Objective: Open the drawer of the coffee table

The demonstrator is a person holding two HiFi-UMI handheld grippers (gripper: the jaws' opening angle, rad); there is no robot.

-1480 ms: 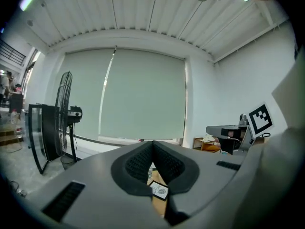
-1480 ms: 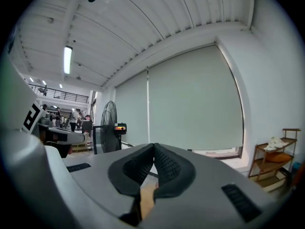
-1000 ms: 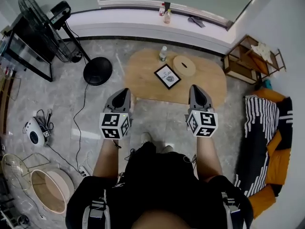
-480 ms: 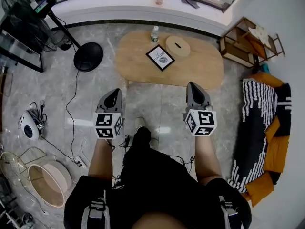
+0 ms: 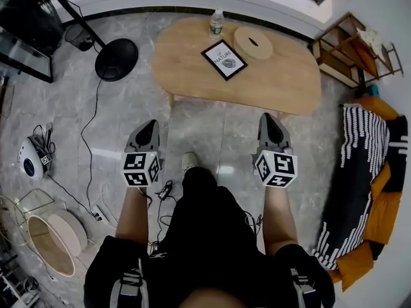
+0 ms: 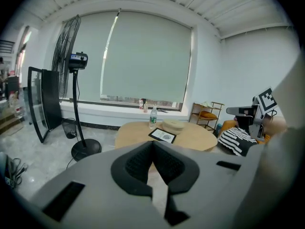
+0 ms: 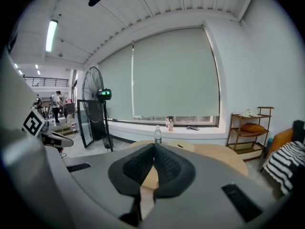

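Left claw (image 5: pixel 149 126): jaws together, pads meeting at the tip, nothing between them. Right claw (image 5: pixel 267 118): same, closed and empty.

Both claws point at the bench (image 5: pixel 282 82), a low oval wooden top. They stop short of its near edge, with a strip of bare grey marble floor (image 5: pixel 215 130) between. The drawer cannot be made out in any view; from the head view only the top and a near leg (image 5: pixel 171 99) show.

Open room: the floor is free ahead of both claws. A fan base (image 5: pixel 116 58) sits left of the bench, with a cable (image 5: pixel 90 153) trailing toward the person. A striped cushion (image 5: pixel 356 172) is at the right and a wooden shelf (image 5: pixel 359 53) by the far right end.

On the bench, toward its far side: a water bottle (image 5: pixel 216 23), a framed card (image 5: pixel 224 59) and a round wooden disc (image 5: pixel 252 42), near one another.

The gripper views alone show a roller blind (image 6: pixel 143 56) over the window and the standing fan (image 6: pixel 71 56) upright. The right gripper view also shows people (image 7: pixel 57 104) far off at the left
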